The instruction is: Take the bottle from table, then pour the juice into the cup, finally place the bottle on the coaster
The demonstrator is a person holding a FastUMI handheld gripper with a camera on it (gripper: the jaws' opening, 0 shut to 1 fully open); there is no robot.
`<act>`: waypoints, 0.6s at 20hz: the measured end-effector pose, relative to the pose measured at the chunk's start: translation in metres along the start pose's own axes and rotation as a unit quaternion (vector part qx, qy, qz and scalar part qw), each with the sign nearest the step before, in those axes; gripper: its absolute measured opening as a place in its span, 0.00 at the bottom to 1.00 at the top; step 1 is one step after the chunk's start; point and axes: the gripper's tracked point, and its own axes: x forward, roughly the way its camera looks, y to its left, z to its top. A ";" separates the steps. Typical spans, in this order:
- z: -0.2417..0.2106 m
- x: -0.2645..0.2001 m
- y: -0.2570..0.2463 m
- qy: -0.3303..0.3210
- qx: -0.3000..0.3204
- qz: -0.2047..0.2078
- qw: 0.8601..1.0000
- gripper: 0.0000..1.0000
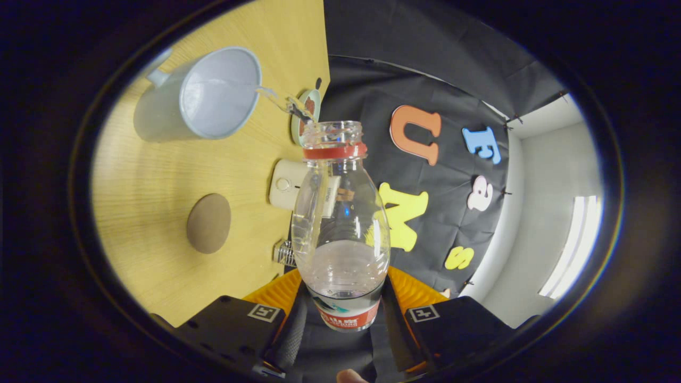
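A clear plastic bottle (340, 223) with a red neck ring and no cap sits between my fingers, and my gripper (343, 290) is shut on its lower body. The whole view is rolled sideways, so the bottle is tipped over. A thin stream of clear liquid (276, 98) runs from its mouth into a pale blue cup (213, 96) with a handle, which stands on the wooden table (159, 175) beyond the bottle's mouth. A round brown coaster (208, 223) lies on the table, nearer to my fingers than the cup.
A small cream device (287, 184) lies by the table's edge behind the bottle. A round plate-like item (306, 114) with a brown picture sits near the bottle's mouth. A small ribbed clear thing (284, 253) lies at the table edge. The black cloth wall stands beyond.
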 end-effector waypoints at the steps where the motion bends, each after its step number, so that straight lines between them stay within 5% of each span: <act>1: 0.000 -0.001 -0.002 0.000 -0.001 -0.001 1.000 0.73; 12: 0.002 -0.002 -0.016 -0.002 -0.027 -0.012 1.000 0.73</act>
